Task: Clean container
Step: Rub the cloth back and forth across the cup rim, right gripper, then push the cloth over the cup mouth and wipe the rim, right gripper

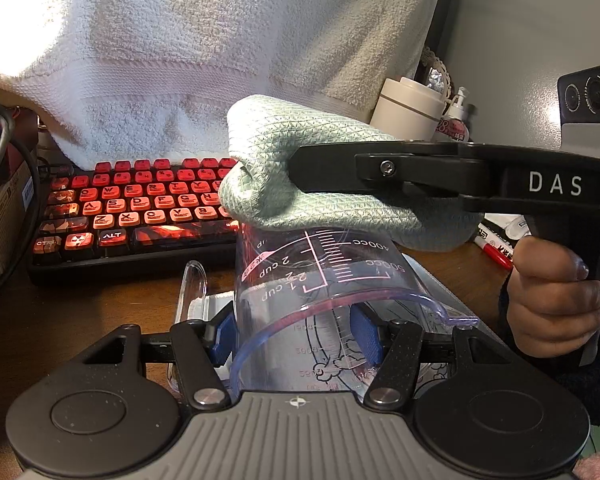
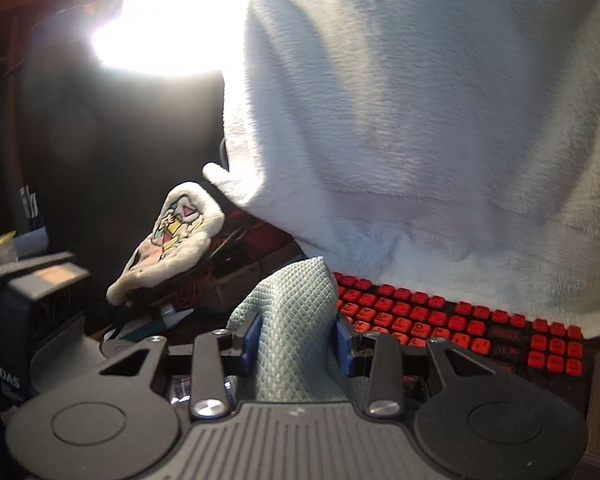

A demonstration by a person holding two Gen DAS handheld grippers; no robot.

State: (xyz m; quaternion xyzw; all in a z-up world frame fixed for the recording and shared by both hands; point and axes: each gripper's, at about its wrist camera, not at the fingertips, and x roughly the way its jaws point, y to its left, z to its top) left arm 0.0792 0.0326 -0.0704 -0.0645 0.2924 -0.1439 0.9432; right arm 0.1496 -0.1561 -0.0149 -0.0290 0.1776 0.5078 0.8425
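The measuring cup (image 1: 320,300) is clear plastic with pink printed scales reading "2 cup", "400CC" and "500CC"; the print appears upside down in the left wrist view. It lies tipped with its open mouth and pouring lip toward the left gripper (image 1: 296,336) and its base pointing away. Nothing shows inside it; through its wall a cartoon-printed sheet can be seen below. The left gripper's blue pads (image 1: 366,338) press on either side of the cup near the rim, jaws partly closed around its width.

The right gripper (image 2: 296,340) is closed on a pale green waffle-weave cloth (image 2: 296,320), the fabric bunched between its blue pads. In the left wrist view that cloth (image 1: 300,176) sits at the far end of the cup, draped over and touching its base, with the black gripper reaching in from the right, held by a hand (image 1: 556,292).

Beyond the cup lies a keyboard (image 1: 140,208) with red-lit keys, and a white towel (image 1: 204,48) hangs over its far edge. Far right of the left gripper stand a cream lidded jar (image 1: 410,108), contents hidden, and a small pump bottle (image 1: 458,114). A red marker (image 1: 494,248) lies under the right gripper's body.
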